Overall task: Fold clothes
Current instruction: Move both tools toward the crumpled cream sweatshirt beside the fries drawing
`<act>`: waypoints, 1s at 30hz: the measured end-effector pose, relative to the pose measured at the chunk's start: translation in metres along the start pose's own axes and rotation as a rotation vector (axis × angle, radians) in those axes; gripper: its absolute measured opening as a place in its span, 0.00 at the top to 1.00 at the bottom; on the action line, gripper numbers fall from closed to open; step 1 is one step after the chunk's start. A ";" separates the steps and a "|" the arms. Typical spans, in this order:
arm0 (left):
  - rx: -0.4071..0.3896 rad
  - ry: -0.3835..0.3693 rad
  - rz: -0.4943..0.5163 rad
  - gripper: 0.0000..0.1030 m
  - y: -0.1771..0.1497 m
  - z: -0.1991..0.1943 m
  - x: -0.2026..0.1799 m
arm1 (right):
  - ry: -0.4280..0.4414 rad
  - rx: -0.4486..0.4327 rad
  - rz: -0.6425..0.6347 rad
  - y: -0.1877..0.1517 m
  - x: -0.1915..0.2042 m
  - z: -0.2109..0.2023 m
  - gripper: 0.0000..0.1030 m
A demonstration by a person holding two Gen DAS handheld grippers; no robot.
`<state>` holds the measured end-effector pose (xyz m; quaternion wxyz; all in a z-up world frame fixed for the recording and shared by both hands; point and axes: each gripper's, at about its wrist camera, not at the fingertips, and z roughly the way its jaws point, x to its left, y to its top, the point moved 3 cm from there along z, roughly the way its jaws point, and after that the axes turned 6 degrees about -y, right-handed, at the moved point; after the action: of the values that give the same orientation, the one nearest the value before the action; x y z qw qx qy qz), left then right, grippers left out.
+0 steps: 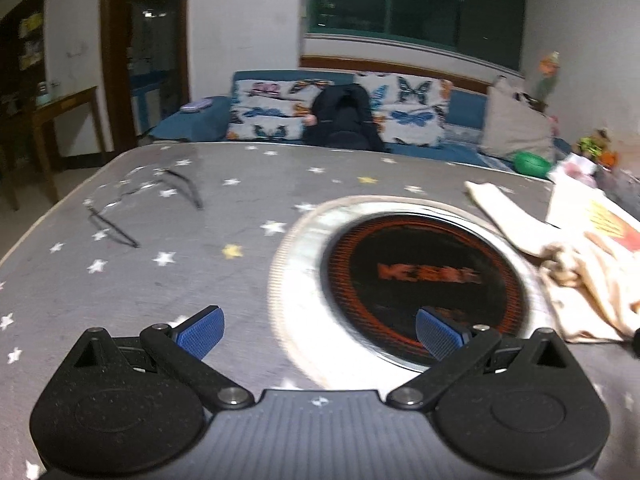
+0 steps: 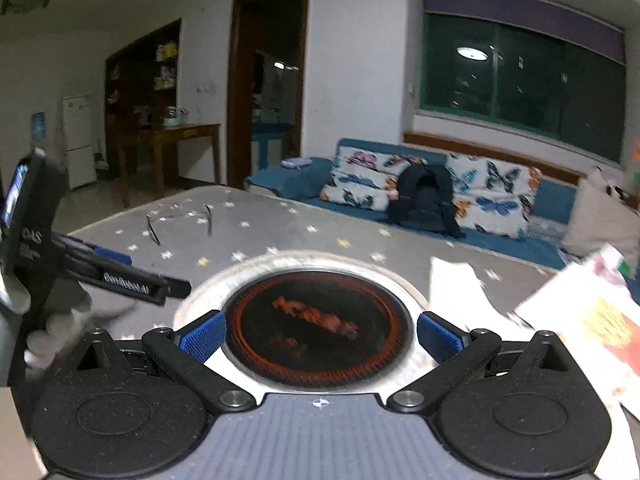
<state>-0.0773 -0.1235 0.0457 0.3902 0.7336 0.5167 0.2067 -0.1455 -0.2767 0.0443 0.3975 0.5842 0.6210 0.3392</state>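
A cream garment [image 1: 580, 256] with a red and yellow print lies crumpled at the right side of the grey star-patterned table [image 1: 160, 280]. It also shows at the right edge of the right wrist view [image 2: 592, 328]. My left gripper [image 1: 320, 332] is open and empty, hovering over the table to the left of the garment. My right gripper [image 2: 322, 338] is open and empty, above the table's round inset. The left gripper's body [image 2: 120, 276] shows at the left of the right wrist view.
A round black and orange cooktop [image 1: 424, 284] in a metal ring is set into the table's middle. A pair of glasses [image 1: 152, 196] lies at the far left of the table. A blue sofa [image 1: 192, 120] with butterfly cushions and a black backpack [image 1: 344, 120] stands behind.
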 end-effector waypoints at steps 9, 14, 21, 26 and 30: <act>0.041 -0.118 0.083 0.00 -0.013 0.000 -0.066 | -0.084 0.080 0.119 -0.048 -0.046 -0.032 0.00; 0.055 -0.164 0.136 0.00 -0.011 0.003 -0.099 | -0.154 0.112 0.182 -0.066 -0.071 -0.034 0.00; 0.056 -0.207 0.158 0.00 0.008 0.012 -0.132 | -0.246 0.101 0.247 -0.069 -0.120 -0.033 0.01; 0.051 -0.243 0.184 0.01 0.026 0.024 -0.161 | -0.290 0.106 0.275 -0.065 -0.149 -0.027 0.08; 0.046 -0.290 0.225 0.07 0.041 0.034 -0.194 | -0.306 0.116 0.317 -0.063 -0.167 -0.018 0.16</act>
<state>-0.1023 -0.3210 0.0765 0.4182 0.8174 0.3744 0.1294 -0.1905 -0.4481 0.0129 0.3947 0.7409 0.4723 0.2686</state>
